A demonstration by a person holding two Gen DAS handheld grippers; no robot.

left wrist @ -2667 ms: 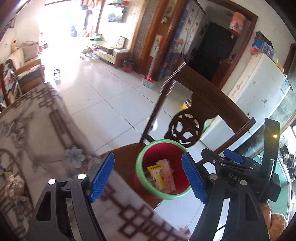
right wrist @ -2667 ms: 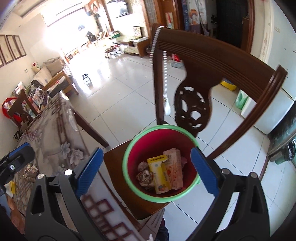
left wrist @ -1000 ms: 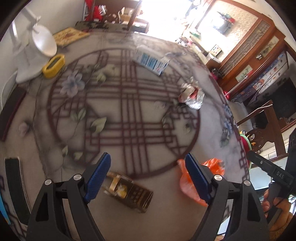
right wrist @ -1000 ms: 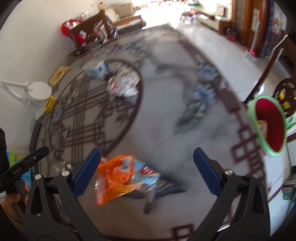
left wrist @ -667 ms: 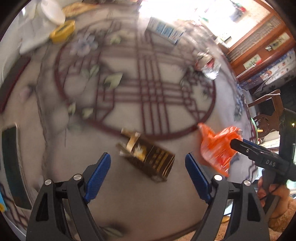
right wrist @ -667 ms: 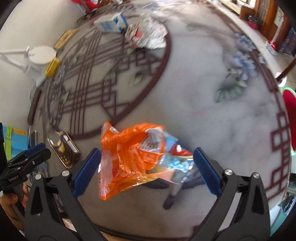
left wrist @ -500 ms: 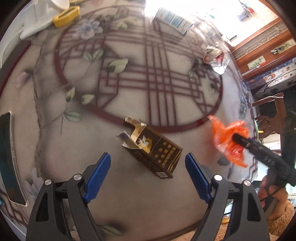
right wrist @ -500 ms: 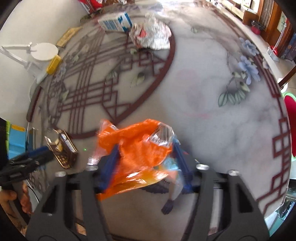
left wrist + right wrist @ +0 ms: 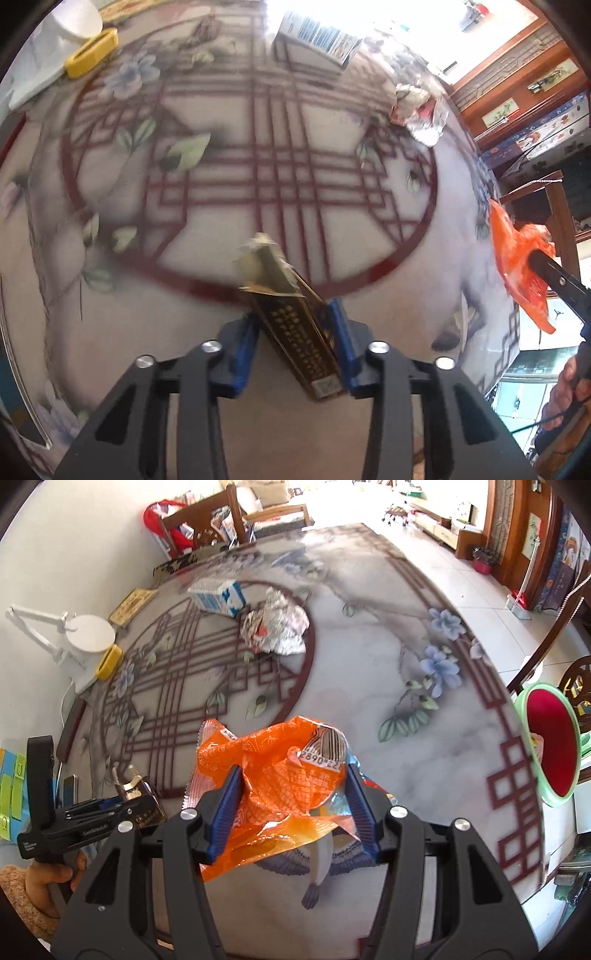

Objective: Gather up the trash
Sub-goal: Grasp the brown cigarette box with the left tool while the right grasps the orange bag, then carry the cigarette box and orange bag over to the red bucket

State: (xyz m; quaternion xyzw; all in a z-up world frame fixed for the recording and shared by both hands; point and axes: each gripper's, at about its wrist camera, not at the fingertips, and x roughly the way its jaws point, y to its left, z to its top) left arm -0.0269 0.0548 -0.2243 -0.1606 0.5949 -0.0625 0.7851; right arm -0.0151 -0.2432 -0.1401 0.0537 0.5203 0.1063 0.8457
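Observation:
A dark brown and gold cigarette box (image 9: 299,339) stands tilted on the patterned table (image 9: 110,314). My left gripper (image 9: 292,312) is closing, and both of its blue pads press on the box's sides. An orange snack wrapper (image 9: 266,760) with a blue-white part bulges up between the pads of my right gripper (image 9: 292,770), which is shut on it. In the left wrist view the orange wrapper (image 9: 517,258) hangs at the far right. A red bin with a green rim (image 9: 550,746) sits past the table's right edge.
Farther back on the table lie a blue-white carton (image 9: 218,596) and a crumpled foil wrapper (image 9: 275,627). A white lamp base (image 9: 88,633) and a yellow object (image 9: 109,661) sit at the left by the wall. Wooden chairs stand around the table.
Both grippers swung from above the red bin to the table. The left one came down and closed on the box. The right one closed on the orange wrapper.

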